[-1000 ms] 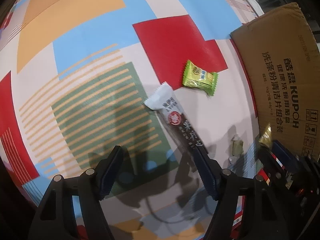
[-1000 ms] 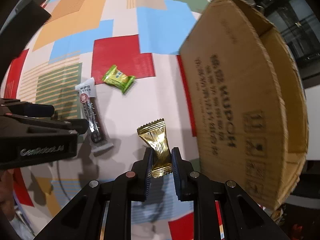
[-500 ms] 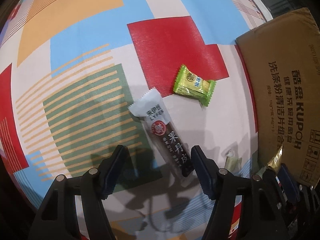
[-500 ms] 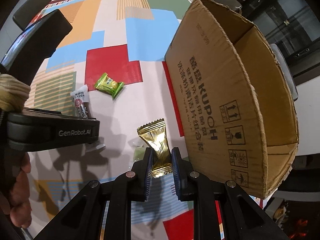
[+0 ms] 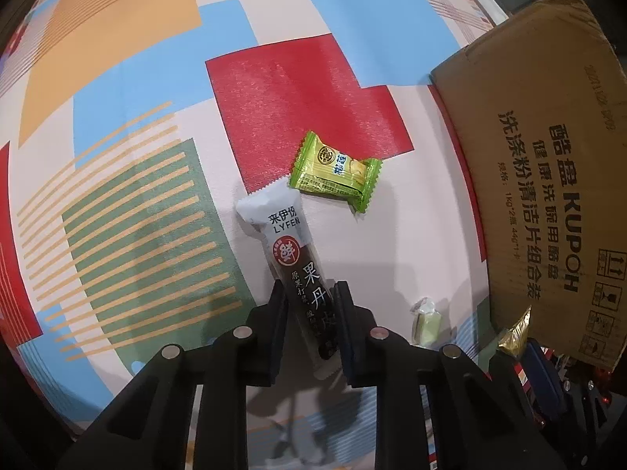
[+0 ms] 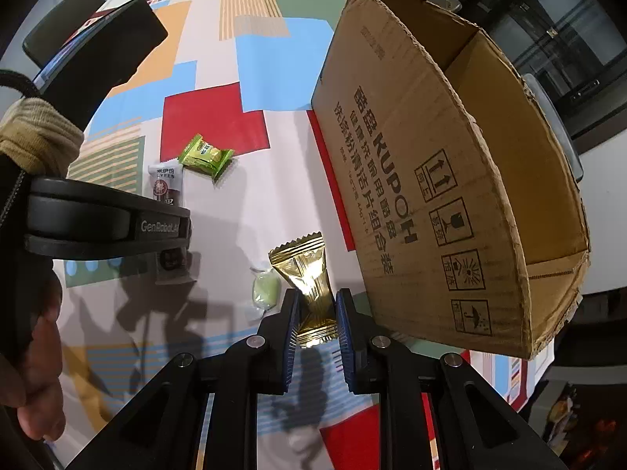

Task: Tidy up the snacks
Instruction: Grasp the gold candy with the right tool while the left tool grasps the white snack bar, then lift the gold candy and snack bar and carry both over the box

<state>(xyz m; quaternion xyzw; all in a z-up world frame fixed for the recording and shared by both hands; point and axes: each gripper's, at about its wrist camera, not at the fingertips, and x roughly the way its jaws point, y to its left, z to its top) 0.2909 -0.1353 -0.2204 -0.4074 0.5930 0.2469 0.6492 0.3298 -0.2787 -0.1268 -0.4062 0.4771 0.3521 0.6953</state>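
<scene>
My left gripper point(image 5: 308, 305) is shut on the lower end of a long black-and-white snack bar point(image 5: 292, 252) that lies on the patterned tablecloth; the bar also shows in the right wrist view point(image 6: 165, 181). My right gripper point(image 6: 316, 315) is shut on a gold-wrapped snack point(image 6: 307, 274) and holds it above the table, beside the open cardboard box point(image 6: 431, 180). A green-wrapped snack point(image 5: 335, 172) lies just beyond the bar, also seen in the right wrist view point(image 6: 204, 155). A small pale green candy point(image 6: 264, 288) lies on the cloth between the grippers.
The cardboard box point(image 5: 548, 164) stands at the right of the table, open at the top. Dark chairs point(image 6: 58, 31) stand at the table's far left edge. The tablecloth point(image 5: 117, 156) has coloured blocks and stripes.
My left gripper moved over the snack bar and closed on its lower end. My right gripper rose with the gold snack, bringing the box's open top into view.
</scene>
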